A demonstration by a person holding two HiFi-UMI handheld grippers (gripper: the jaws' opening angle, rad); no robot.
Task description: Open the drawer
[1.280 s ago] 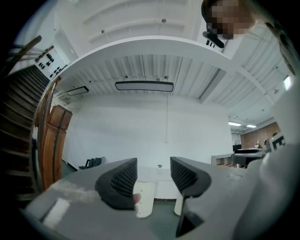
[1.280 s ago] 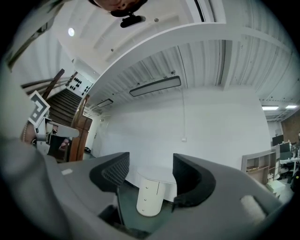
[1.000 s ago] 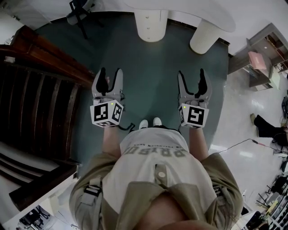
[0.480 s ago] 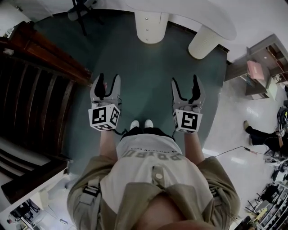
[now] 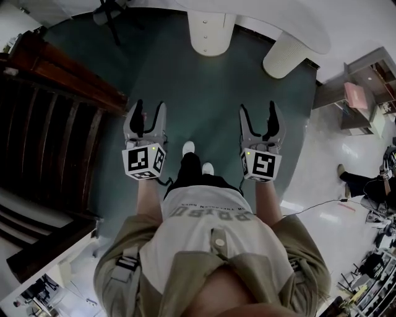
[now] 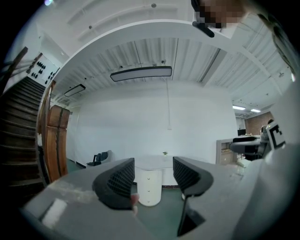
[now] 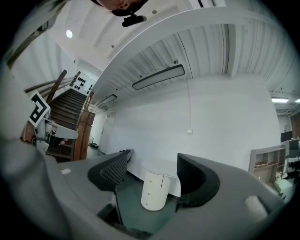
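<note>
A white rounded drawer unit (image 5: 211, 31) with small knobs stands under a white table (image 5: 291, 15) at the top of the head view, some way ahead of me. It also shows between the jaws as the drawer unit (image 6: 149, 186) in the left gripper view and the drawer unit (image 7: 153, 189) in the right gripper view. My left gripper (image 5: 146, 112) and right gripper (image 5: 258, 114) are both open and empty, held side by side over green carpet. Neither touches anything.
A dark wooden staircase (image 5: 43, 130) runs along the left. A second white table leg (image 5: 285, 54) stands right of the drawer unit. A shelf unit (image 5: 359, 93) and cables lie on the pale floor at right. A black chair base (image 5: 108, 15) sits top left.
The person has stepped forward, one foot now ahead of the other. Both grippers stay open and have shifted only slightly relative to the body.
</note>
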